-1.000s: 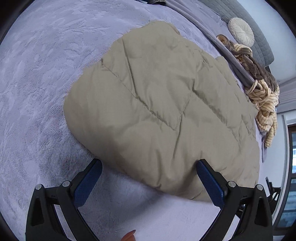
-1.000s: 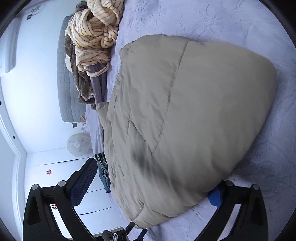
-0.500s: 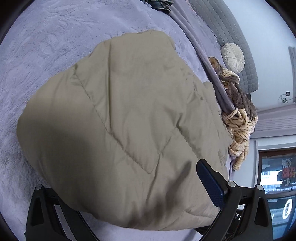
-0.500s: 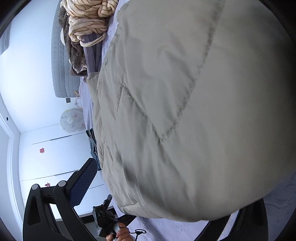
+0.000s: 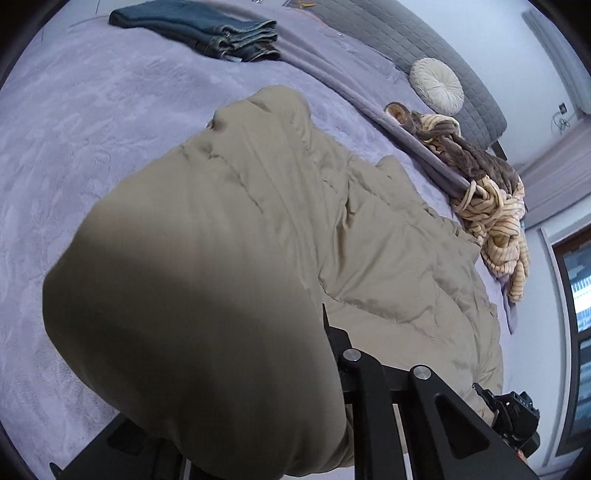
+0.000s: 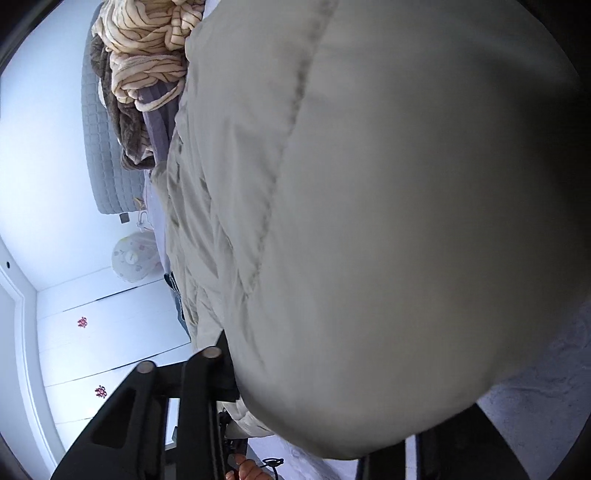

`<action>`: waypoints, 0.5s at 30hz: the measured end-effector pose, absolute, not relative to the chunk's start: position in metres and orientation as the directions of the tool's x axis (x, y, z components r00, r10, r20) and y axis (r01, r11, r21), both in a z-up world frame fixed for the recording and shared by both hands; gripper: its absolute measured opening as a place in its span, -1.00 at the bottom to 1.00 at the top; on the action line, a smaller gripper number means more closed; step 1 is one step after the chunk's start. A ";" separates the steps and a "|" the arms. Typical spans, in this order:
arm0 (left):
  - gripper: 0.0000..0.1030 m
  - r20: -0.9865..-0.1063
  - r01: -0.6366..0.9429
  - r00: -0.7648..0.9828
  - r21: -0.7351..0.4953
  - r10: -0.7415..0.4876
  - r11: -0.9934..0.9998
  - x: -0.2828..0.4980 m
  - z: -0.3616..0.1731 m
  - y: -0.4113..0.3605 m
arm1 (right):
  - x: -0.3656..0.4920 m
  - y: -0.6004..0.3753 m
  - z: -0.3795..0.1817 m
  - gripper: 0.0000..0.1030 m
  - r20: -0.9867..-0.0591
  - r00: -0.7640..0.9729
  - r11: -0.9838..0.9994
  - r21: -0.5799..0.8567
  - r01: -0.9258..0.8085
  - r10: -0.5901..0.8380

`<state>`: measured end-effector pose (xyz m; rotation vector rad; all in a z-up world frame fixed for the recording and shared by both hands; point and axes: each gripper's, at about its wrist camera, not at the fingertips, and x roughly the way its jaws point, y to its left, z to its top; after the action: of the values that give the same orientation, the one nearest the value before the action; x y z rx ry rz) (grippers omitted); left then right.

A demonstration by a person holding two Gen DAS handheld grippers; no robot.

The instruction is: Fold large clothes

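A big puffy tan quilted coat [image 5: 258,240] lies on a wide bed with a soft lilac fuzzy blanket [image 5: 92,129]. The coat takes up the middle of the bed and its near edge bulges up close to both cameras.

The left gripper [image 5: 295,398] is black. Its jaws are closing, and the near edge of the coat is bunched between them. The puffy cloth covers one finger, so only one black finger shows beside the fold. The pads look pressed onto the coat.

The right gripper [image 6: 314,398] is black too. Its jaws are closing, and a fat roll of the same coat [image 6: 369,221] sits between them. The cloth swells out over the fingers and fills most of that view. It looks pinched tight.

At the far side of the bed lie folded dark blue jeans [image 5: 207,29]. Along the far edge there is a heap of cream and brown striped fluffy cloth [image 5: 491,210]. Near it sits a round white pleated cushion [image 5: 437,85], leaning on a grey quilted headboard [image 5: 388,40].

In the right wrist view, fingers of a person's hand [image 6: 251,470] peek in at the bottom, under the gripper. White cupboard doors [image 6: 103,332] stand behind.
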<state>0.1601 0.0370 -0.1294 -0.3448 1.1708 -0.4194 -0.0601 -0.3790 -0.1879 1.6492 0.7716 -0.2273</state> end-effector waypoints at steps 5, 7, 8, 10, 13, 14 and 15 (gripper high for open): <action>-0.69 -0.811 0.255 0.358 -0.392 -0.463 0.884 0.142 -0.102 0.040 | -0.067 -0.373 -0.166 -0.63 -0.552 0.757 0.038 0.816 0.577 0.351; -0.69 -0.811 0.292 0.354 -0.378 -0.466 0.879 0.131 -0.093 0.047 | -0.075 -0.368 -0.157 -0.63 -0.564 0.745 0.070 0.811 0.580 0.355; -0.69 -0.811 0.305 0.347 -0.376 -0.470 0.875 0.126 -0.090 0.051 | -0.080 -0.365 -0.154 -0.63 -0.570 0.740 0.082 0.808 0.583 0.357; -0.69 -0.815 0.324 0.331 -0.375 -0.476 0.868 0.114 -0.085 0.062 | -0.089 -0.360 -0.146 -0.63 -0.578 0.732 0.095 0.804 0.588 0.361; -0.69 -0.823 0.338 0.301 -0.380 -0.481 0.861 0.095 -0.082 0.077 | -0.112 -0.344 -0.138 -0.63 -0.594 0.715 0.111 0.792 0.601 0.368; -0.69 -0.828 0.345 0.288 -0.379 -0.481 0.859 0.088 -0.081 0.082 | -0.122 -0.338 -0.135 -0.63 -0.601 0.709 0.112 0.786 0.608 0.370; -0.69 -0.832 0.352 0.274 -0.380 -0.482 0.856 0.080 -0.082 0.089 | -0.130 -0.332 -0.133 -0.63 -0.605 0.705 0.111 0.782 0.613 0.370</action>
<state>0.0796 0.0887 -0.0816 -0.1291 1.1656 -0.5626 -0.1301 -0.3318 -0.1330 1.5018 0.8474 -0.2135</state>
